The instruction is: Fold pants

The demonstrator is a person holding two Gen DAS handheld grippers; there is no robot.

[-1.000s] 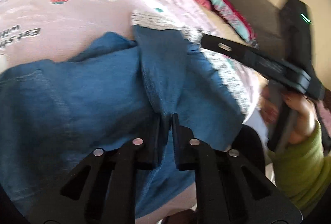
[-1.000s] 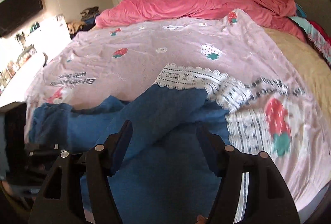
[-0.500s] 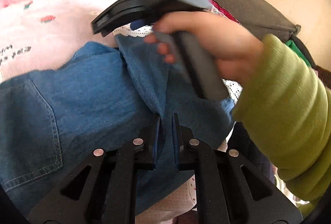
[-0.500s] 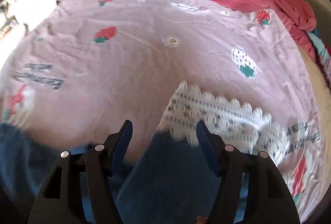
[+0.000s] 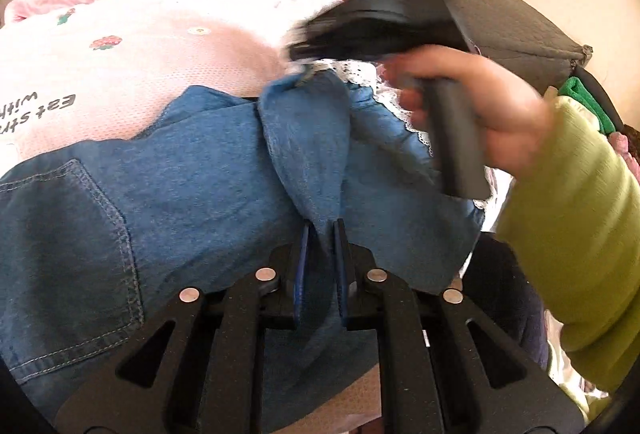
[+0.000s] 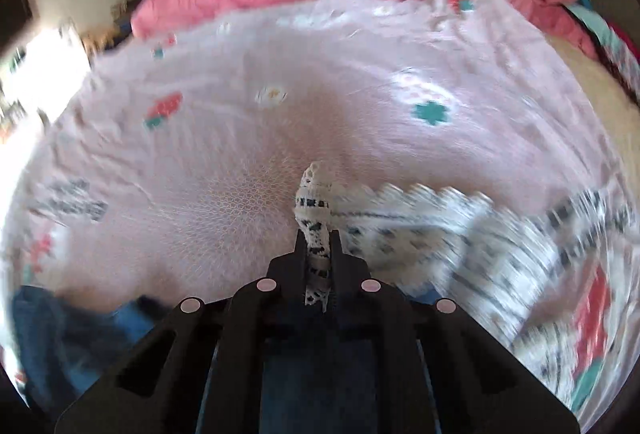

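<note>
Currently: denim pants (image 5: 192, 201) spread across the pink strawberry-print bedsheet (image 6: 320, 113), back pocket (image 5: 68, 254) facing up at the left of the left wrist view. Lace-trimmed hem (image 6: 316, 218) at the far end of one leg, lifted clear of the sheet.

Left gripper (image 5: 320, 246): jaws clenched on a raised ridge of denim near the crotch or waist region; exact seam not distinguishable. Right gripper (image 6: 316, 254): jaws pinched onto the lace hem, trim bunched between the fingers. Right hand (image 5: 480, 105) and green sleeve (image 5: 580, 234) blurred in the left wrist view, indicating motion.

Judged step: carrying the leg end over toward the waist to form a fold.

Recommended handling:
- Keep the left grip fixed as an anchor; no pulling toward the body, otherwise the lower layer slides on the sheet.
- Carry the hem in a low arc, fabric taut but not stretched, to avoid a slack loop collapsing mid-fold.
- Align hem edge with waistband edge before lowering.
- Lower flat, then release only once the cloth rests on the layer beneath.
- Lace is thin and likely to slip or snag; maintain full pad contact, avoid twisting.

Risk: uneven fold if only the trim, not the denim behind it, is held.
</note>
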